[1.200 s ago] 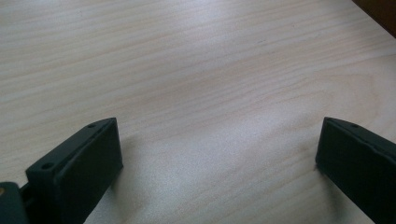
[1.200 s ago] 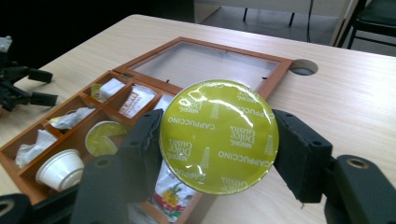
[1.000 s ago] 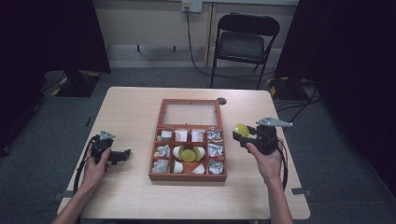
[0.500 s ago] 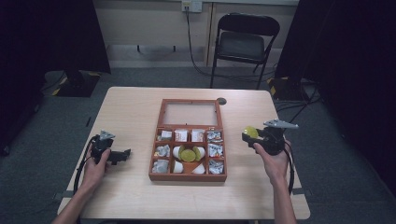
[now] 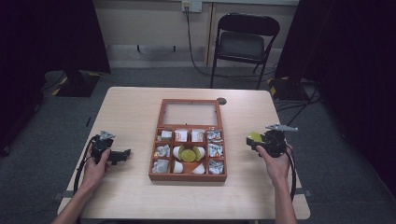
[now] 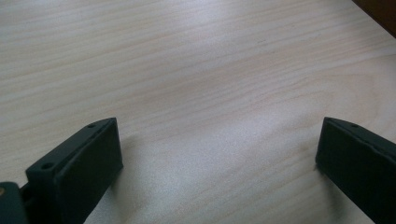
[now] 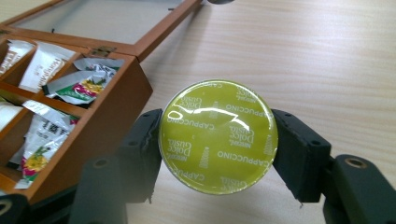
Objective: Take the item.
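I am gripping a green capsule [image 7: 218, 136] squarely in the right gripper [image 7: 218, 140], keeping it level; the left gripper [image 6: 219, 154] is gaping wide and empty.

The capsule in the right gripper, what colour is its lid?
Shiny yellow-green foil lid with white lettering; clearest in the right gripper view.

Both tongs are black and chunky. The left tongs [image 5: 122, 154] have two thick flat jaws, each with small round screw holes near the top. The right tongs [image 5: 252, 141] have the same blocky jaws with a round hole in each. A grey three-cornered plate sits on top of each one. A black cable trails back from each along the person's bare forearm.
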Demonstrator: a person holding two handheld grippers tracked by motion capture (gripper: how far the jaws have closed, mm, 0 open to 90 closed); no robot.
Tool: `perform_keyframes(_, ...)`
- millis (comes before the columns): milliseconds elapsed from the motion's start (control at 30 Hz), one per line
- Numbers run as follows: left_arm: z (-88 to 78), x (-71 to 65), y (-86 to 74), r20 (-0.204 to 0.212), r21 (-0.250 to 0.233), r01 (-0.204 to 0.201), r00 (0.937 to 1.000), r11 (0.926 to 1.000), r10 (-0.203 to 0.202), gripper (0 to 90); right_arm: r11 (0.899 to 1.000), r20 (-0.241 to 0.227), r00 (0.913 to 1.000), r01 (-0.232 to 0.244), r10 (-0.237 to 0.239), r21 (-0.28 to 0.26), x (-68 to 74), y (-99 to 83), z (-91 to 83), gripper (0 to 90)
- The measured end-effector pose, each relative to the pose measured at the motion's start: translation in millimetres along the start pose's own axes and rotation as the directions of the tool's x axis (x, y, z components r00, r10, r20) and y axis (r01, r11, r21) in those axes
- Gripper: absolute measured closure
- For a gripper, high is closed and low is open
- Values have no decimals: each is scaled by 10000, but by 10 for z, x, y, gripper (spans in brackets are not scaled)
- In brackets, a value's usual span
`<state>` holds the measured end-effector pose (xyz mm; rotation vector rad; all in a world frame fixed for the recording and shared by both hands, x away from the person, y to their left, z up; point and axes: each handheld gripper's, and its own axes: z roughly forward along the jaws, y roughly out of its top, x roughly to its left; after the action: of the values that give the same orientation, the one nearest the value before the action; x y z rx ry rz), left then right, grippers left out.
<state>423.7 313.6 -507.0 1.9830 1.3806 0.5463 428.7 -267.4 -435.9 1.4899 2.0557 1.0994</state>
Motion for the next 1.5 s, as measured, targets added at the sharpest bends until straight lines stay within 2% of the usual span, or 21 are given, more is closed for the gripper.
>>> perform_keyframes(300,0,0,0,1,5,-3,10000,10000,3,0,9993,155,9997,164,-169,327,6,-56,112,379)
perform_keyframes(567,0,0,0,4,-2,-1,10000,10000,1,0,9944,426,9983,349,-393,994,1,-140,274,378)
perform_keyframes(867,1,0,0,3,-6,3,10000,10000,-3,0,9896,296,9988,337,-382,1400,15,-190,384,377)
perform_keyframes(1033,2,0,-1,-4,-25,3,10000,10000,-3,0,9904,265,9990,327,-366,1343,27,-192,398,371)
perform_keyframes(1233,0,0,0,5,0,0,10000,10000,0,0,9926,-43,9998,179,-176,1204,17,-181,375,279)
perform_keyframes(1500,0,0,0,5,-1,-1,10000,10000,1,0,9967,50,10000,23,-27,807,25,-154,284,179)
